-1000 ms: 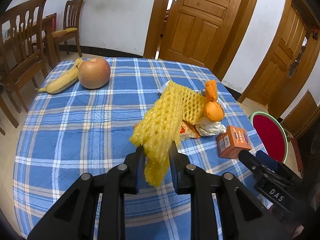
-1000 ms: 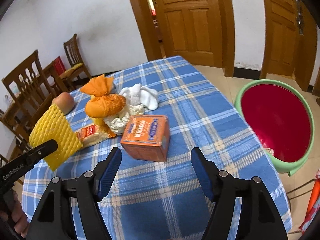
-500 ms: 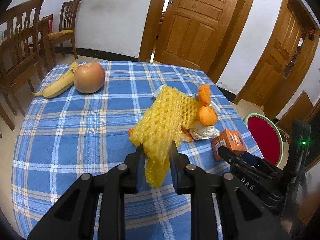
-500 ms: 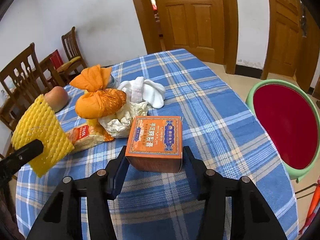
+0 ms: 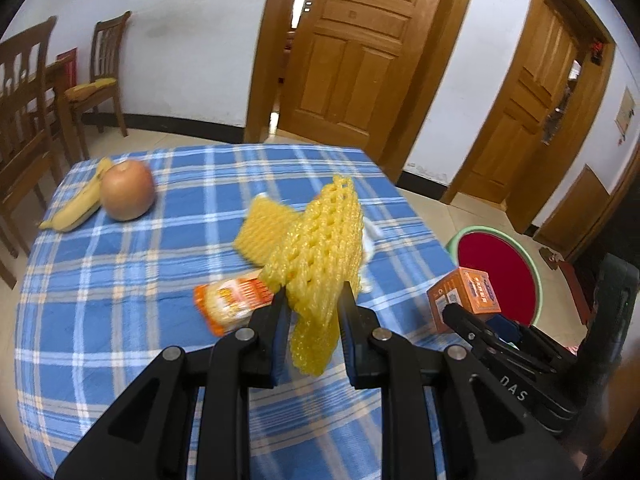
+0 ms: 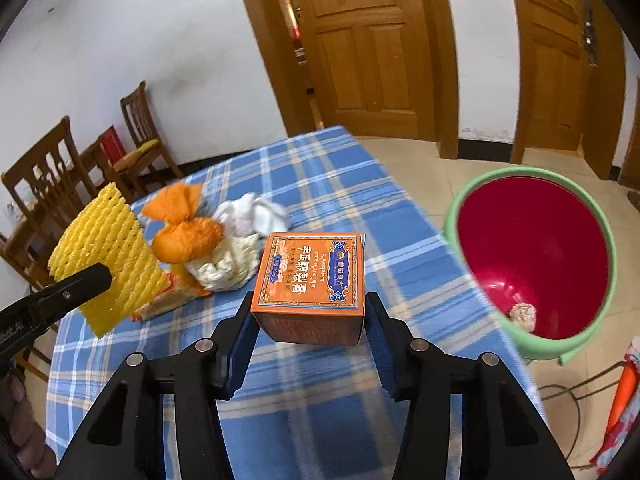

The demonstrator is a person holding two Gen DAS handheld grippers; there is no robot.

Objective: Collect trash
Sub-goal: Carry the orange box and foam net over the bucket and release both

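Right wrist: claw clamping orange box.

White plastered walls with a dark skirting strip meet a pale tiled floor. Panelled wooden doors in wide frames stand behind a blue checked tablecloth. Slatted wooden chairs line the left wall.

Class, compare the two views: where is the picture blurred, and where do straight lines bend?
Left wrist view: the foam net's far flap and the wrapper smear with motion; door frames bow. Right wrist view: the box is sharp, the tissue and bin rim soft; doors curve at the edges.
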